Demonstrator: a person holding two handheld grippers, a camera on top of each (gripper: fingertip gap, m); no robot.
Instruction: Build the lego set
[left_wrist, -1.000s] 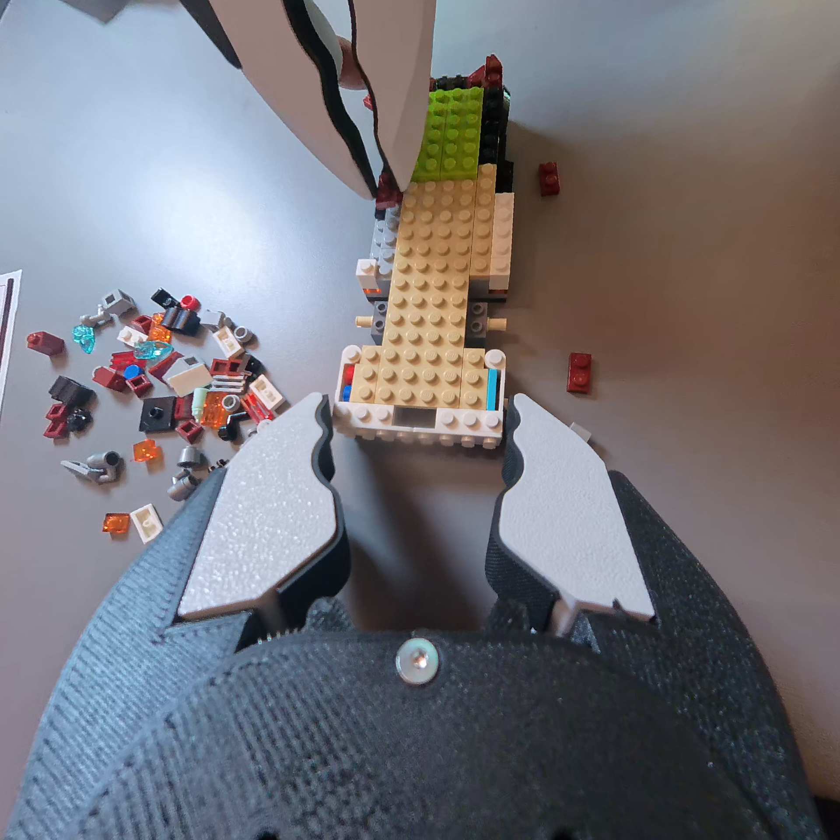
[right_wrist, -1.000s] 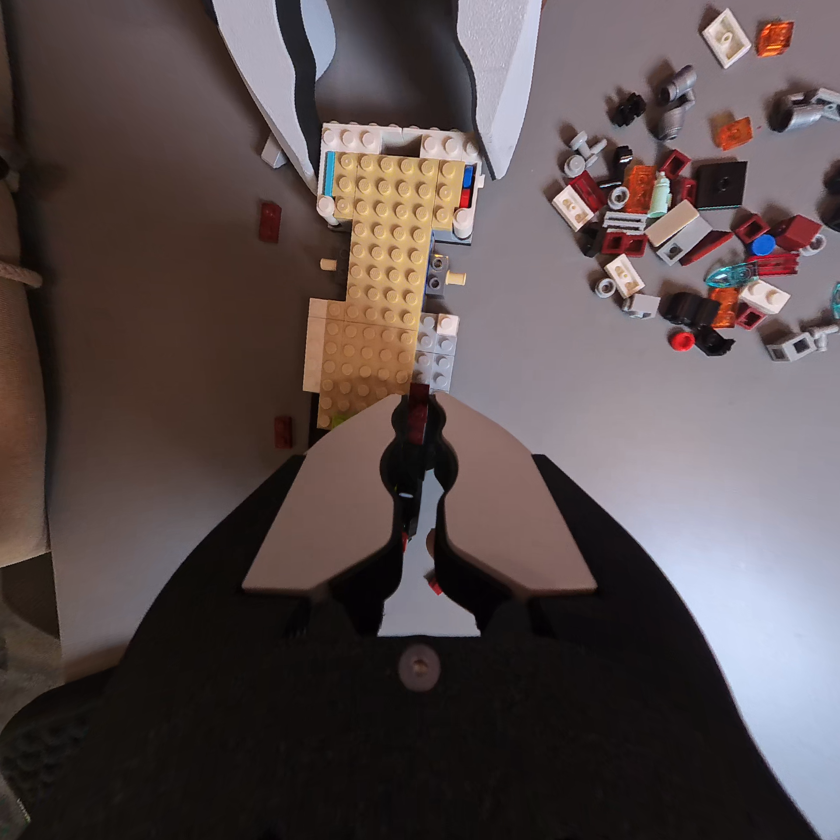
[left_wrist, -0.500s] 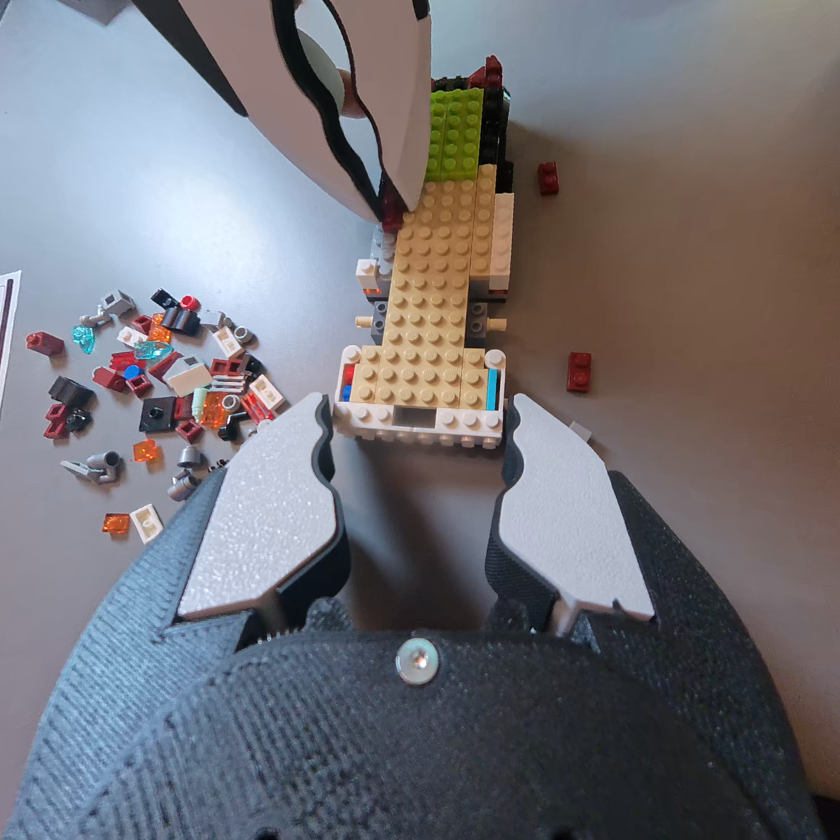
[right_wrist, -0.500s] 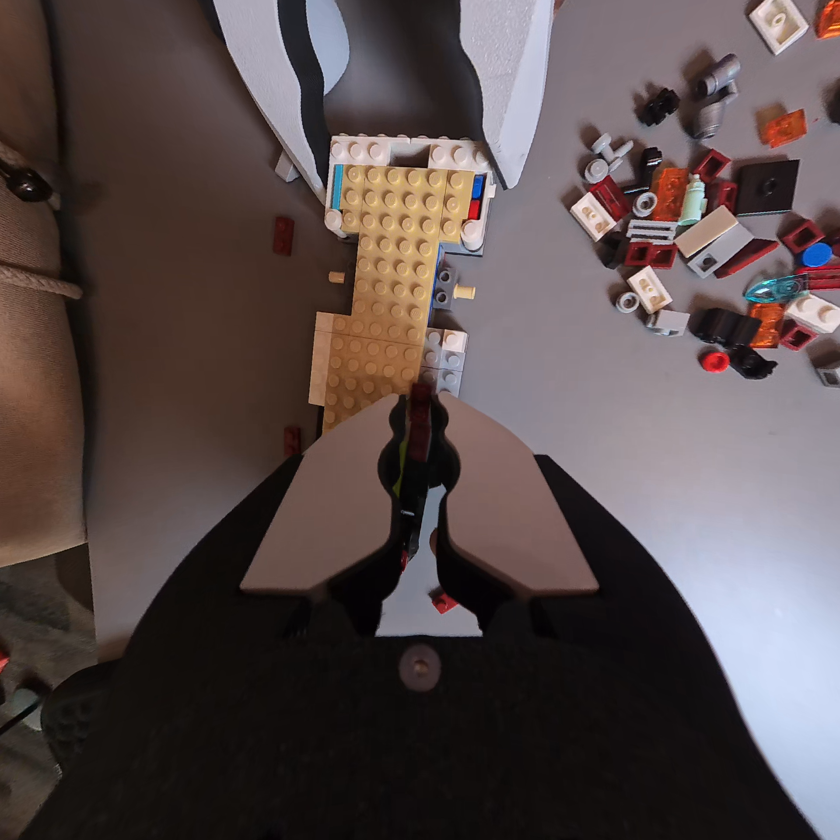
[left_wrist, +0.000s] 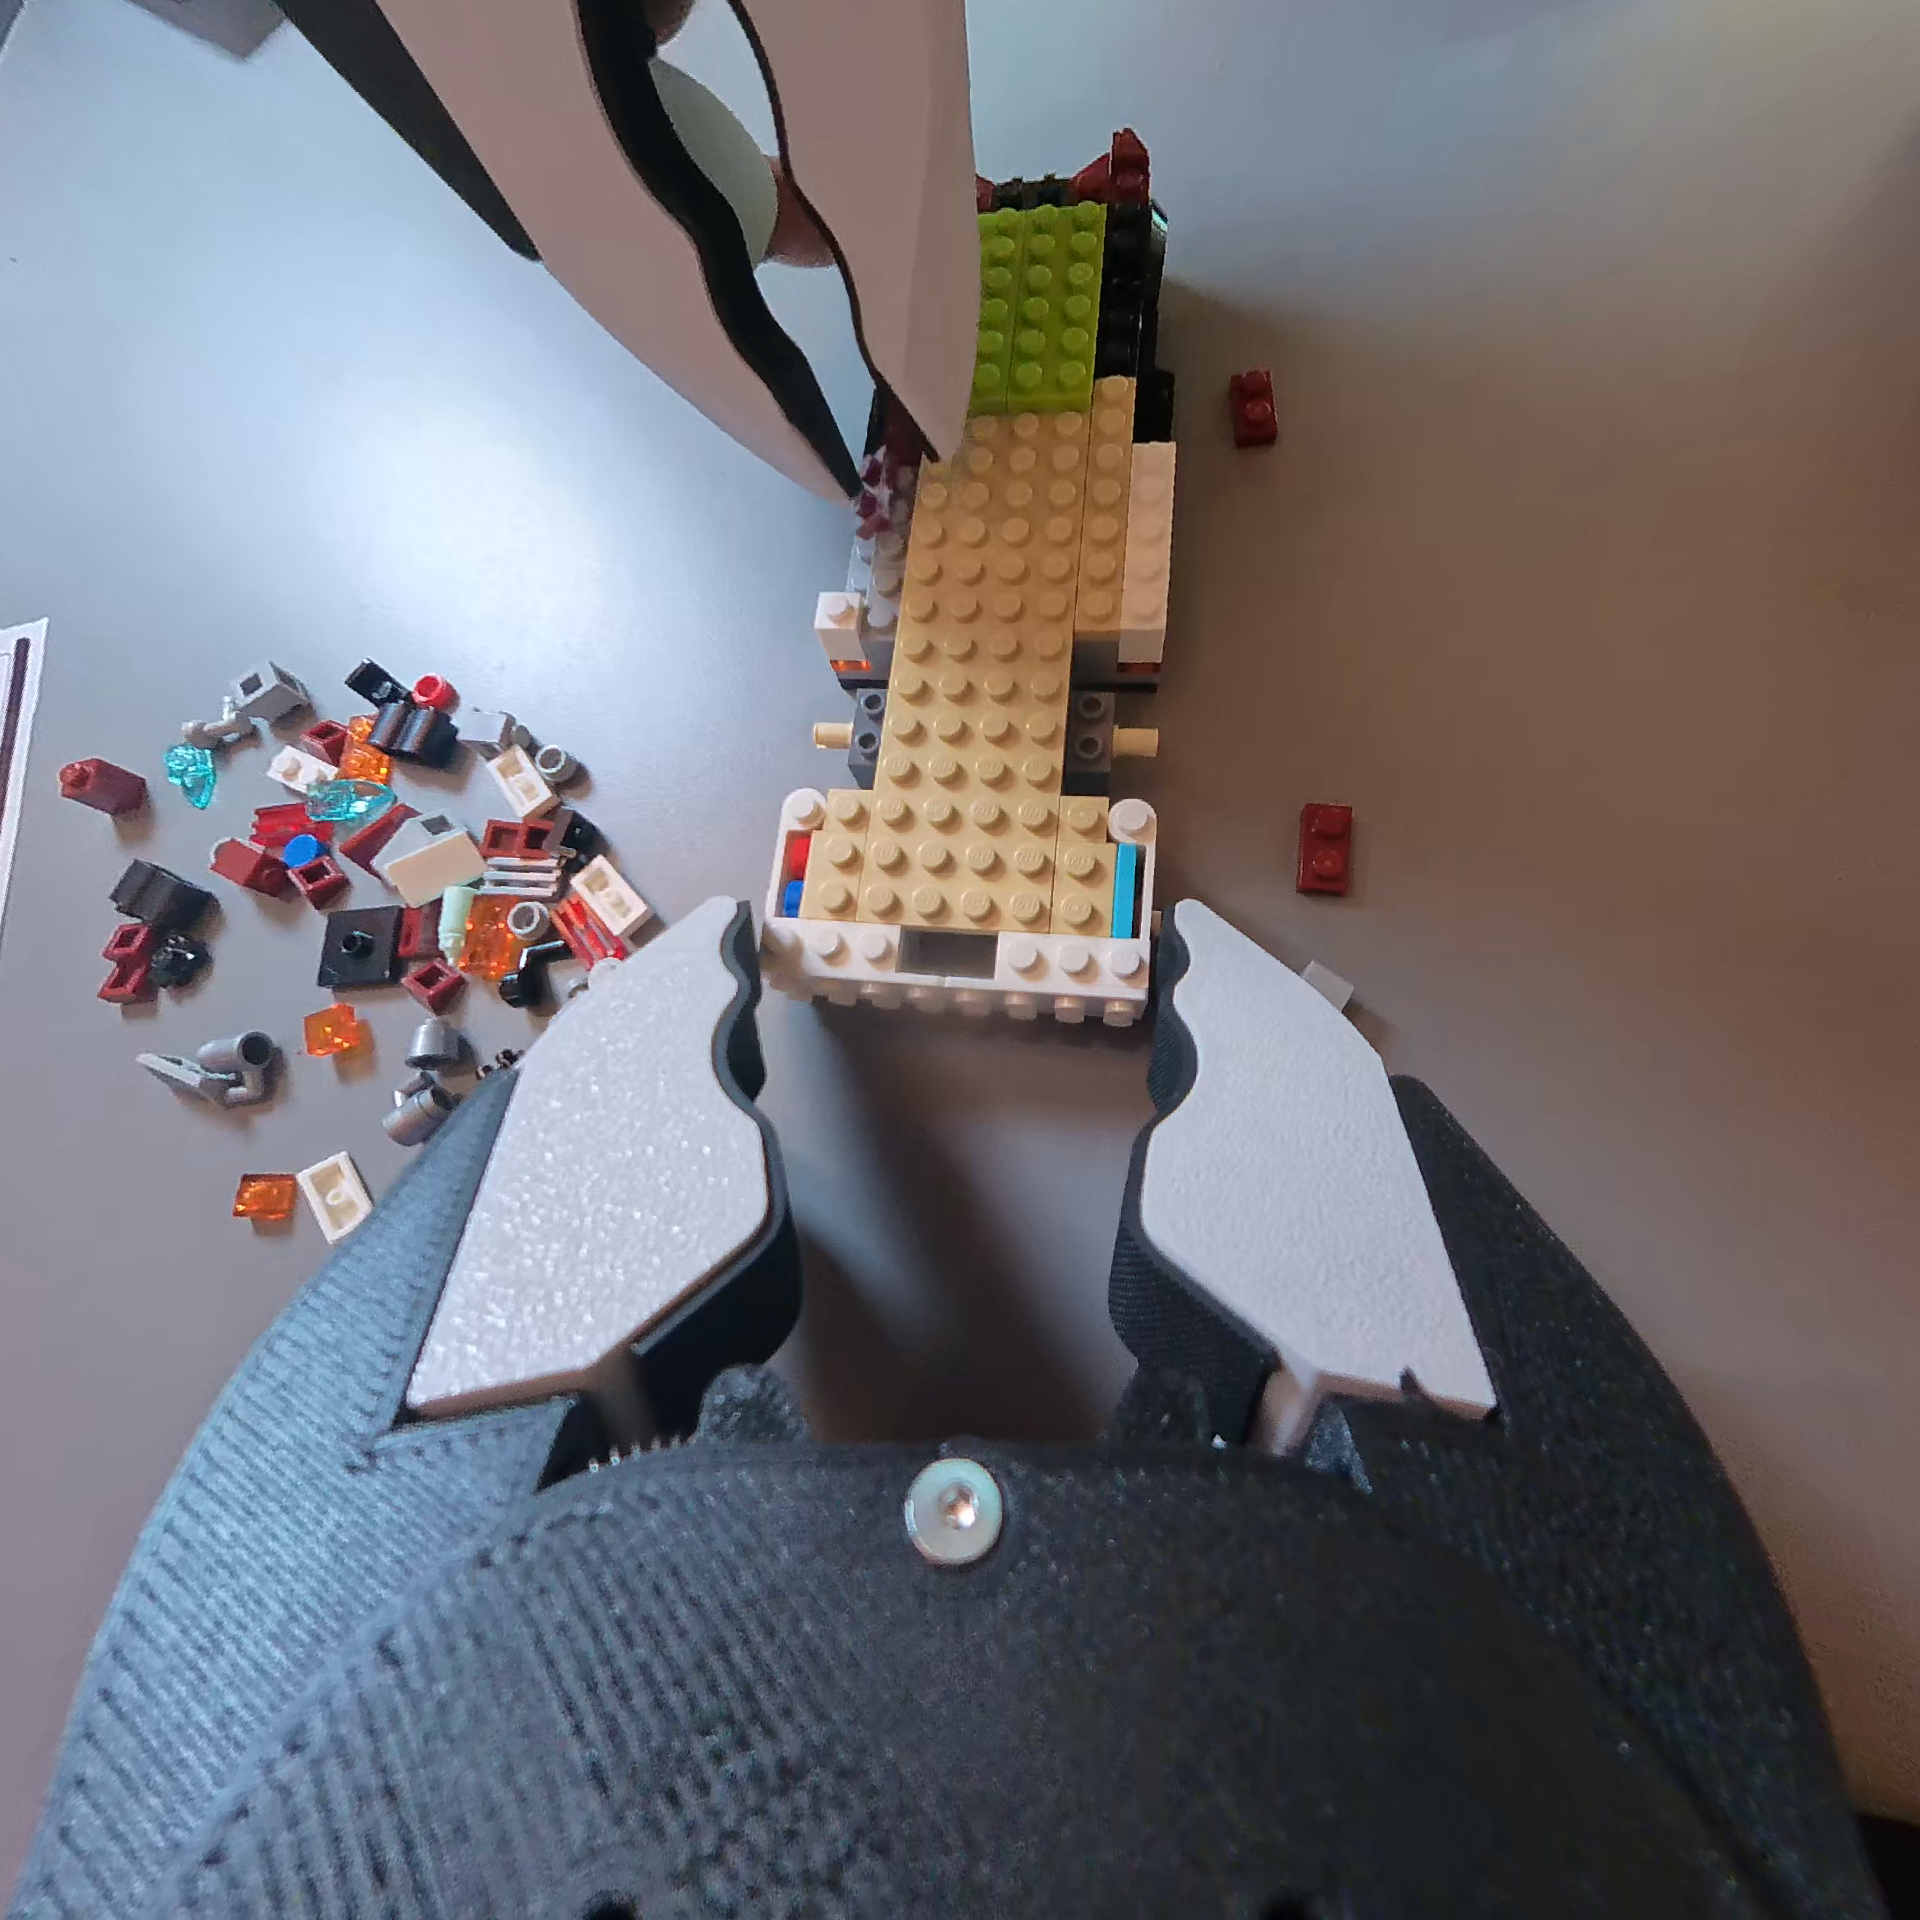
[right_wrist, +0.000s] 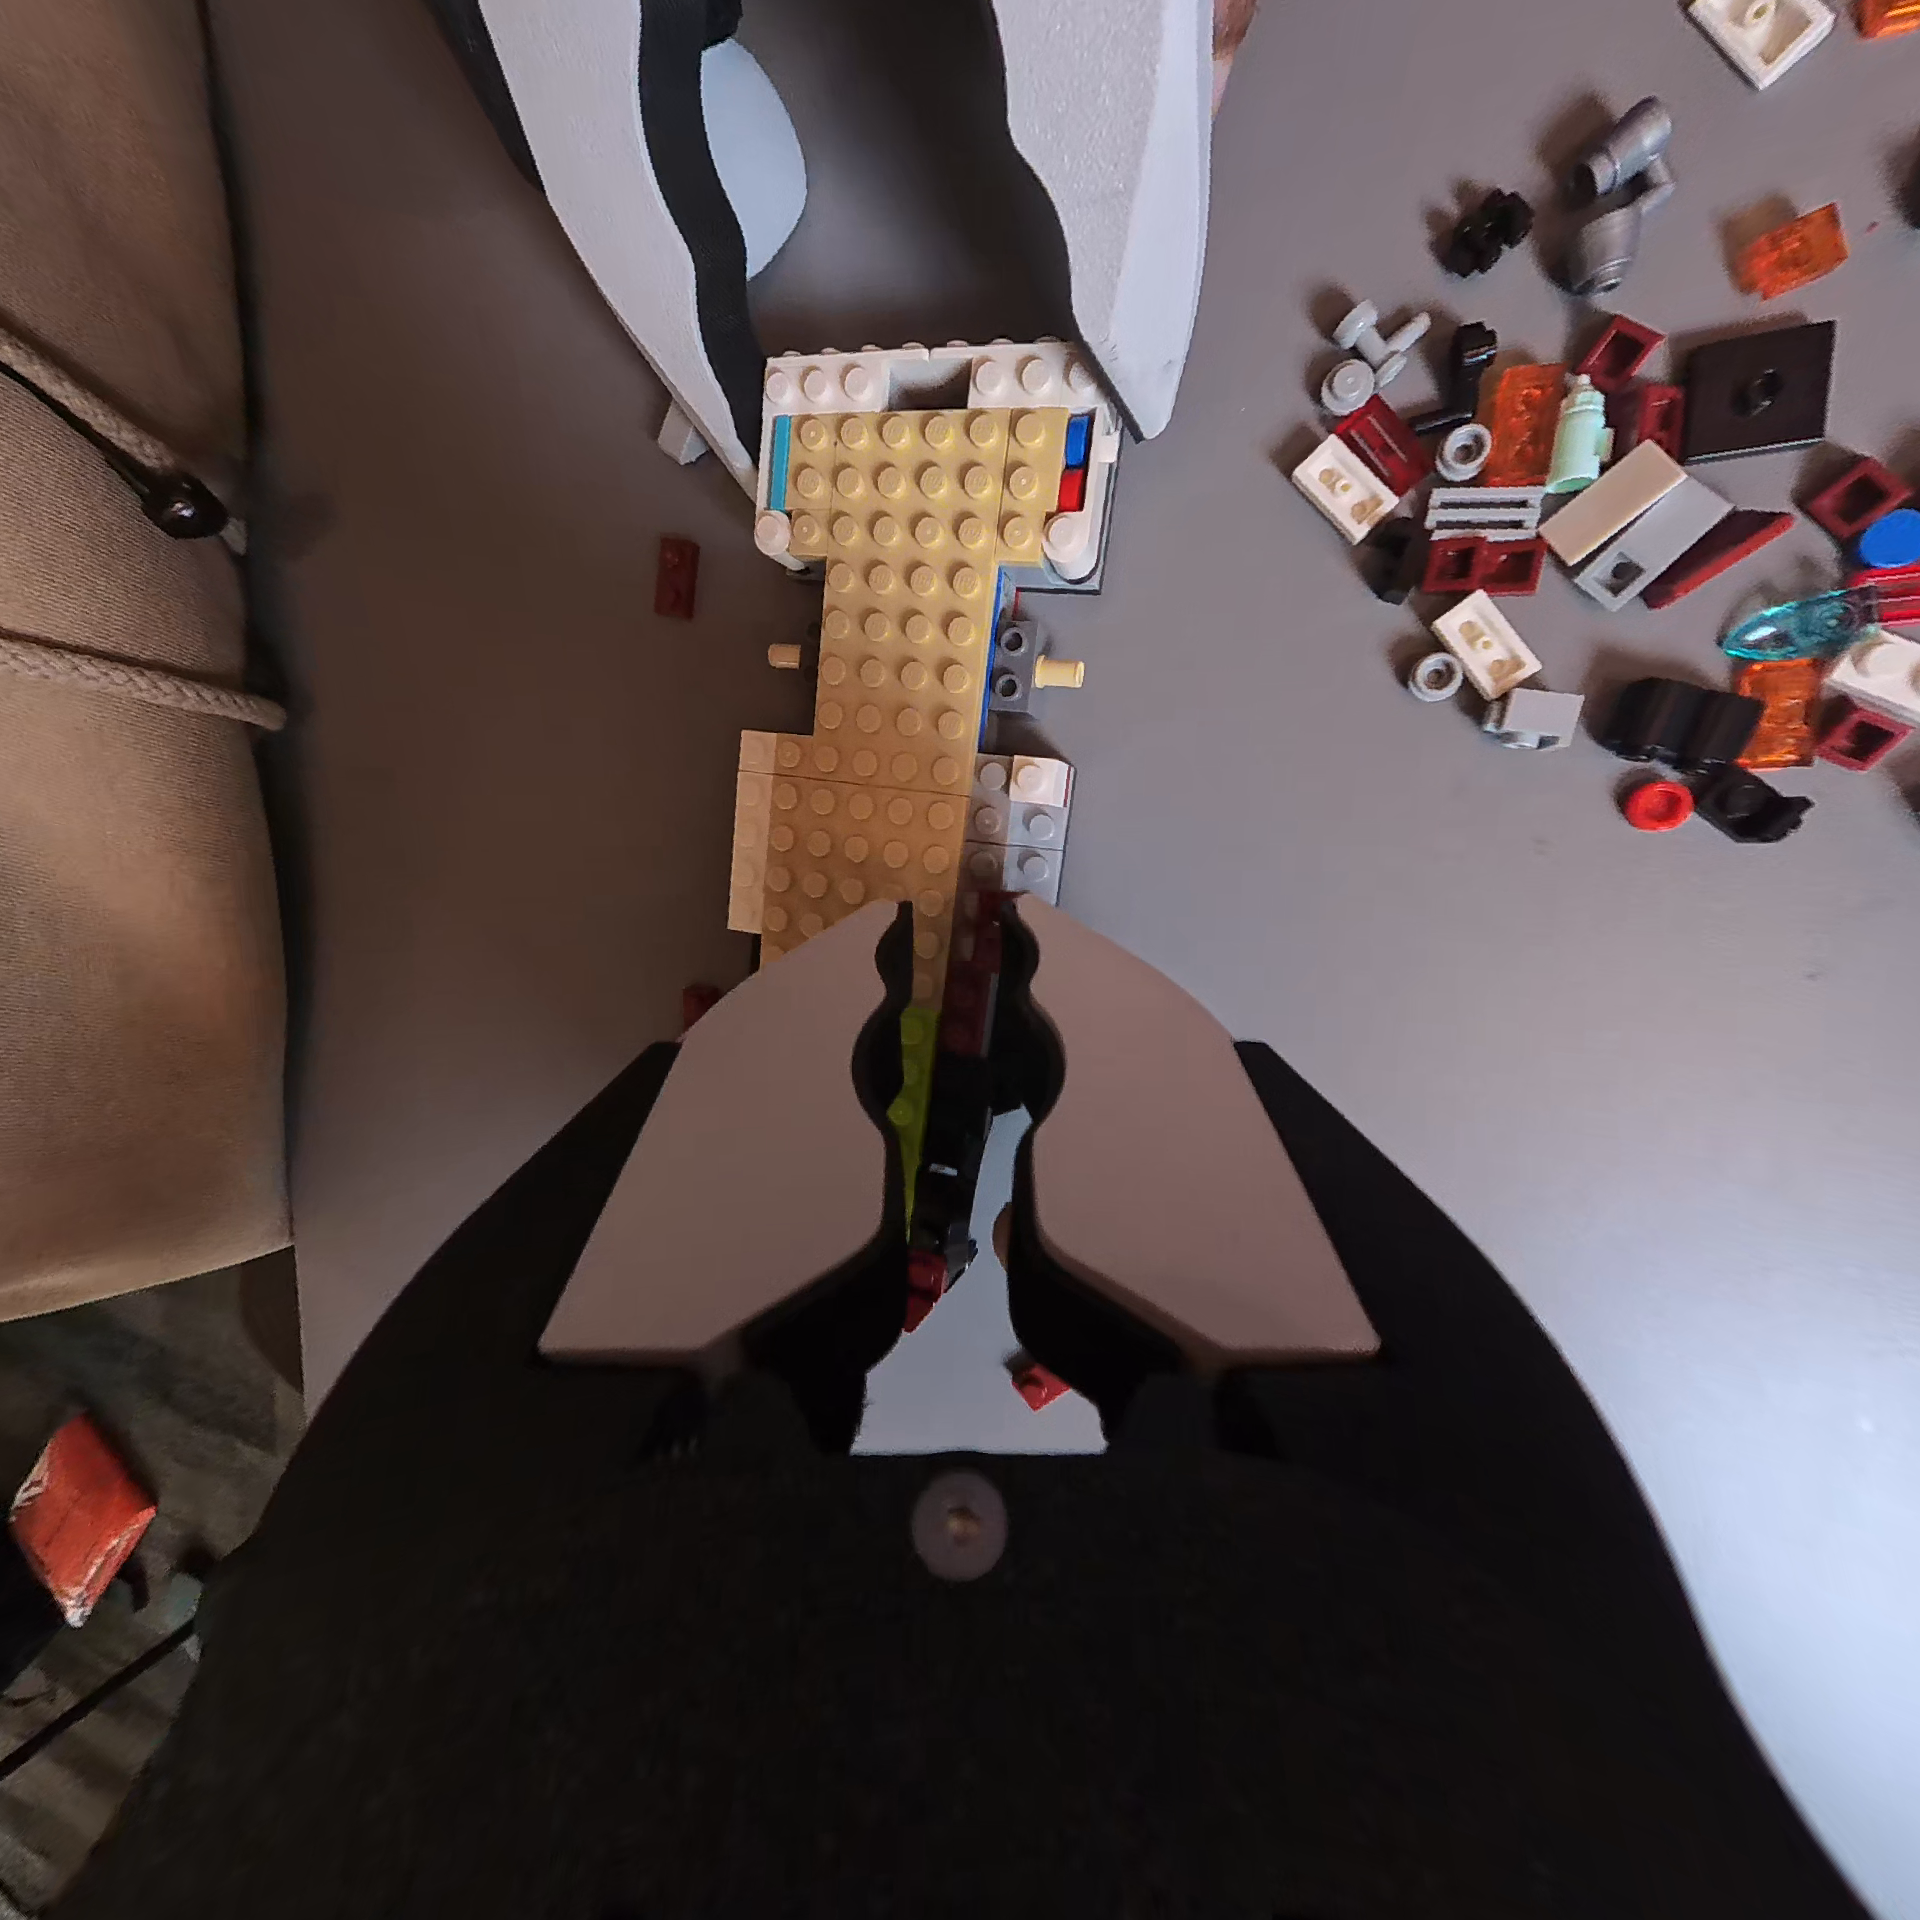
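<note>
Grey matte table (left_wrist: 1558, 623) carries everything. Along its middle lies a long toy-brick model (left_wrist: 987, 665): tan studded plates on top, a lime-green studded patch at one end, a white brick frame at the other, dark grey side blocks with cream pins, black and dark red bricks under the green end.

Left claw (left_wrist: 956, 935) stands wide, one pad on each side of the white frame end; pads just beside the frame, whether they press on it cannot be told.

Right claw (right_wrist: 951, 914) sits over the green end, fingers a little apart, a dark red studded brick piece (right_wrist: 977, 966) between them on the model's edge. Its view is blurred there; whether either pad presses on the piece cannot be told.

Change from a second ago: the right claw's fingers have parted slightly, the gap between the tips now plain, and the lime-green patch and tan plate show through it. Left claw unchanged.

Around: a scattered heap of small loose bricks (left_wrist: 364, 862) (dark red, orange clear, white, black, grey, teal clear) on the table beside the left claw. Two dark red flat two-stud plates (left_wrist: 1325, 847) (left_wrist: 1254, 407) lie apart on the model's other side. A beige cushion with a cord (right_wrist: 114, 665) lies past the table edge.
</note>
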